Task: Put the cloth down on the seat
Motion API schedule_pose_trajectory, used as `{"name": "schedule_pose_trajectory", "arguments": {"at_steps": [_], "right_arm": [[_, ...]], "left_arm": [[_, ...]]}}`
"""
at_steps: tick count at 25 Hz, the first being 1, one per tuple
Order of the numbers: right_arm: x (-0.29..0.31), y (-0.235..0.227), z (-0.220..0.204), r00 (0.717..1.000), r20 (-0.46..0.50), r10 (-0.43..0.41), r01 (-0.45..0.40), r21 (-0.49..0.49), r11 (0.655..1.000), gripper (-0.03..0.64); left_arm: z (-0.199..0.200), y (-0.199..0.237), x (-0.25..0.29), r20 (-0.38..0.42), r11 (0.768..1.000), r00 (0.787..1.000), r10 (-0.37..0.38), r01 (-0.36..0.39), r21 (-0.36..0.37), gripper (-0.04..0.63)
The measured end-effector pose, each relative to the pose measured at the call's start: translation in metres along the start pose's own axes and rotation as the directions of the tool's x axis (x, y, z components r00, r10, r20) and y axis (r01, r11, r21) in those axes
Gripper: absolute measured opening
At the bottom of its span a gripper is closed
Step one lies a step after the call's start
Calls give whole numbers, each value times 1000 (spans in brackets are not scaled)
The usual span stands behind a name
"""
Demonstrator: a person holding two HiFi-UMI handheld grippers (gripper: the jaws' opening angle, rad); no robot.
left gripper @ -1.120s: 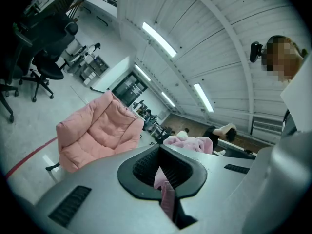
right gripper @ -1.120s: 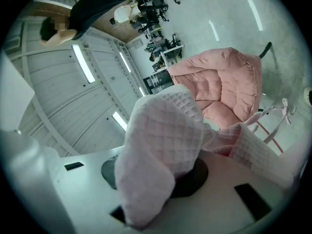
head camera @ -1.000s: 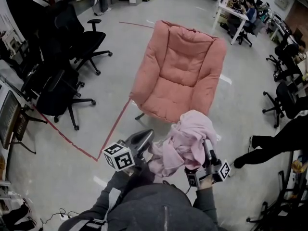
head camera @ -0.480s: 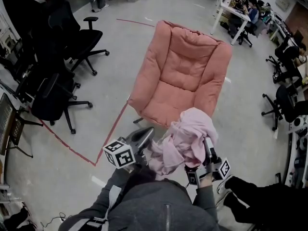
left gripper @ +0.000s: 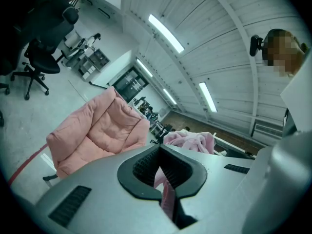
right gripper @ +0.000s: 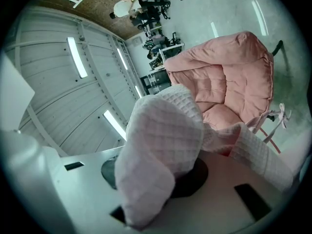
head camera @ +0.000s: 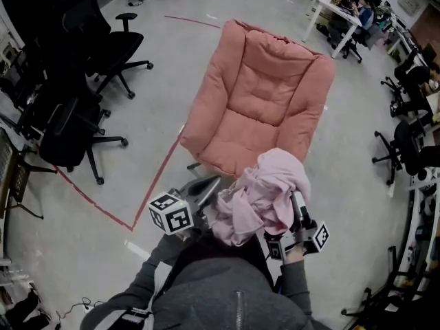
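Now: black office chairs (head camera: 82, 115) at left, well apart from rest. Left gripper (head camera: 208, 186): jaws nearly together, pinching thin fold of pink cloth (head camera: 265, 194). Cloth bunched in air between both grippers, just before front edge of pink armchair (head camera: 258, 95), not yet on seat. Right gripper (head camera: 295, 208): jaws part-closed on thick wad, cloth draped over them. Versus second ago: armchair nearer, bundle now overlaps seat's front edge; dark-trousered legs at right gone from view.

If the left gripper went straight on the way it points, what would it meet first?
Probably the front edge of the pink armchair, though depth is unclear. The left gripper, shut on the cloth, shows nothing else in its way.
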State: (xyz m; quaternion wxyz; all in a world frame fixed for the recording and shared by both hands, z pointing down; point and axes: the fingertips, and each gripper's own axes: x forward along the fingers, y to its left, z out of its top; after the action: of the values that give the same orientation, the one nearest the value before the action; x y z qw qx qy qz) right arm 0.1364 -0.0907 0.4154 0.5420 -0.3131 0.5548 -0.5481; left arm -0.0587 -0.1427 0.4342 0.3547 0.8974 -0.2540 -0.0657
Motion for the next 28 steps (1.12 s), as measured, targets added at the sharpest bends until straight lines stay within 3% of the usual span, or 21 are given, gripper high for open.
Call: {"name": "schedule_pose_trajectory", "arguments": {"at_steps": [18, 28], "right_arm": [[86, -44, 83, 998, 25, -51, 50, 50, 998, 118], [174, -45, 130, 1000, -1, 24, -24, 80, 996, 118]], "left_arm": [[38, 71, 62, 5, 985, 985, 173, -173, -9, 5], [67, 96, 109, 52, 973, 973, 227, -225, -44, 5]]}}
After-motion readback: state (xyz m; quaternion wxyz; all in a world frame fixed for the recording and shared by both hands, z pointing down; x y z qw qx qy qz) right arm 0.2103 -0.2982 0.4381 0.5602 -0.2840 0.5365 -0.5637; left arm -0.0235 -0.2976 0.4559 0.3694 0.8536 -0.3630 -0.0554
